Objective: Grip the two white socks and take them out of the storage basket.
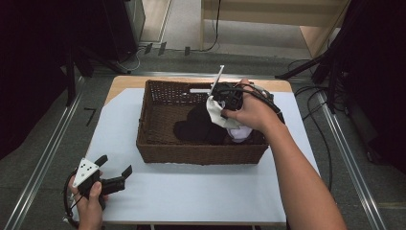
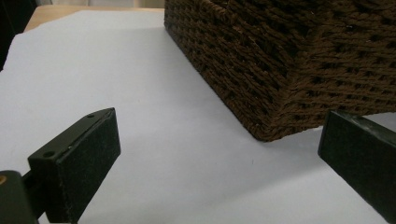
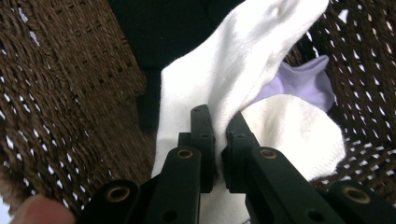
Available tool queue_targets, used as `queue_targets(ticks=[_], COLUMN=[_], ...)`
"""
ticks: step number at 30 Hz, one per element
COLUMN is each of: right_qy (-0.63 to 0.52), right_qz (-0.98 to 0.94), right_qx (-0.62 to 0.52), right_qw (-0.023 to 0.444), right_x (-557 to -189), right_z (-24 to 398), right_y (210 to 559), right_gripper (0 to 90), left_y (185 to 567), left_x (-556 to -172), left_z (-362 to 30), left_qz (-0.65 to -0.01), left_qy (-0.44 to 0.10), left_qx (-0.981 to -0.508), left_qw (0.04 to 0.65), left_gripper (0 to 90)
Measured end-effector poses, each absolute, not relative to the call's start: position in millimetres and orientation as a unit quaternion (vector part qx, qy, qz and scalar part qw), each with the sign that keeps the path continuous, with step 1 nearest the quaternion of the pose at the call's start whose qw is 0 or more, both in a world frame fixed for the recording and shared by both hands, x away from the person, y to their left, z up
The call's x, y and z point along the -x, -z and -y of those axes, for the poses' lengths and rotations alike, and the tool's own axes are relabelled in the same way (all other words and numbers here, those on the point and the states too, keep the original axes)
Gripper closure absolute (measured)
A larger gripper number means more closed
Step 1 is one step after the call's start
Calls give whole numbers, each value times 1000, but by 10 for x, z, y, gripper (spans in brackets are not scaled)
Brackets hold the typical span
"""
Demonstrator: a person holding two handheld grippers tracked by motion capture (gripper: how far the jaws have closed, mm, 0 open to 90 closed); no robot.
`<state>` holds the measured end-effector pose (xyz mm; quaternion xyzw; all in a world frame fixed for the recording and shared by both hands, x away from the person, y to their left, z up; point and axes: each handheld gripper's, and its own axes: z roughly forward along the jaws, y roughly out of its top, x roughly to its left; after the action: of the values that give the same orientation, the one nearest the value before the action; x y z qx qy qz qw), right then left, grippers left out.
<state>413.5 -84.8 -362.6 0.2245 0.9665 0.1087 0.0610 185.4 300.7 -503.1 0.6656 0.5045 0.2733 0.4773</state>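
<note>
— White sock [image 3: 243, 70] is hanging from our right gripper [image 3: 218, 122], jaws clenched on its cloth, over the right side of the basket [image 1: 201, 154].

— So we are lifting it out?

— We are judging so; the pick is made and the lift is under way. A black garment [image 1: 196, 125] and a lilac piece [image 3: 312, 80] are lying under it in the basket.

— And our left gripper [image 1: 115, 166]?

— It is resting at the near left on the sheet [image 2: 140, 93], jaws spread wide, gripping nothing.

— What is the next move asking of us?

— Raising the sock clear of the rim without snagging the weave, then carrying it out to the sheet.
</note>
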Motion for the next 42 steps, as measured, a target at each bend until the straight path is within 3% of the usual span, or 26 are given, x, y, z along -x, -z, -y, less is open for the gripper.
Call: queue_targets(ticks=[16,42], right_qy=[-126,-125], right_qz=[-954,-936], right_qx=[-260,-317], right_qw=[78,92], right_x=[-4121,-4081], right_z=[1373,2132], right_y=[3286,3252], right_gripper=[850,849], left_y=[5030,5030], left_x=[-1854,-1856], left_z=[-3004,-3003], left_qz=[-503,-504], left_qy=[-274,-275], left_qx=[-668,-668], left_qw=[475,473], left_gripper=[0,0])
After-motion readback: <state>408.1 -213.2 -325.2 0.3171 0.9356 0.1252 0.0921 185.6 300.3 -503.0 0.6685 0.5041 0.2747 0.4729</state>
